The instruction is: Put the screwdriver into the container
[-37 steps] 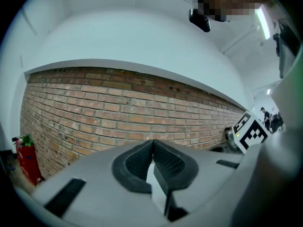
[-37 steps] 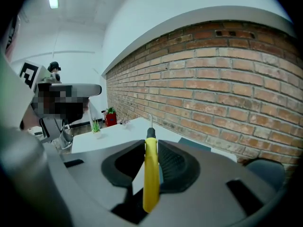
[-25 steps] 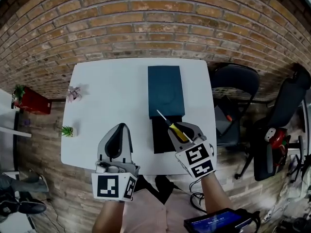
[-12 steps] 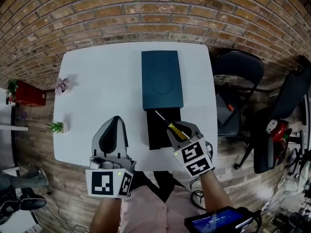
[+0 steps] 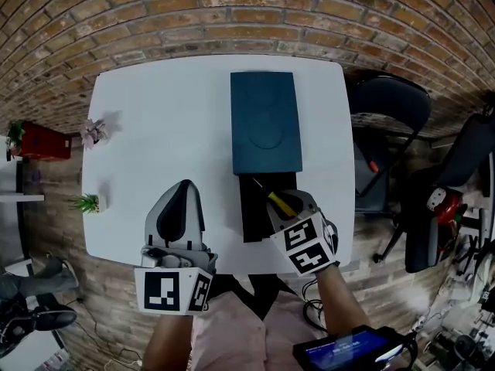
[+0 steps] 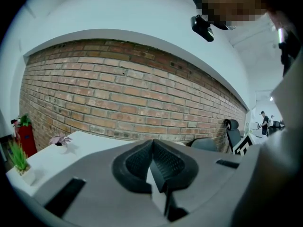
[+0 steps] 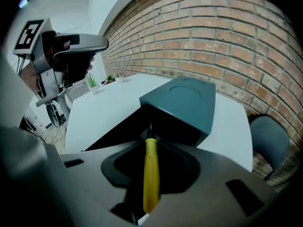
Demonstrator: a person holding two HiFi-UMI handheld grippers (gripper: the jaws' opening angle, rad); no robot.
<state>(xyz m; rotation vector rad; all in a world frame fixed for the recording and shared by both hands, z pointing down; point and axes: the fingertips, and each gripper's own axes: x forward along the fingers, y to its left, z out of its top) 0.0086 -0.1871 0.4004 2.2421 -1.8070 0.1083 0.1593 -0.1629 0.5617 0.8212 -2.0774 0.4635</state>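
A screwdriver with a slim yellow plastic handle (image 7: 151, 174), a short black collar and a thin silver metal shaft is clamped by its handle between the jaws of the right gripper (image 5: 283, 205). Its shaft points forward over the open black inner tray (image 5: 254, 215) of a dark teal rectangular container (image 5: 266, 122). The container's teal cover, marked with a raised circle, sits farther back, toward the brick wall (image 7: 227, 37). The container rests on a white counter (image 5: 162, 122). The left gripper (image 6: 154, 161) hovers over the counter to the left, its jaws pressed together with nothing between them.
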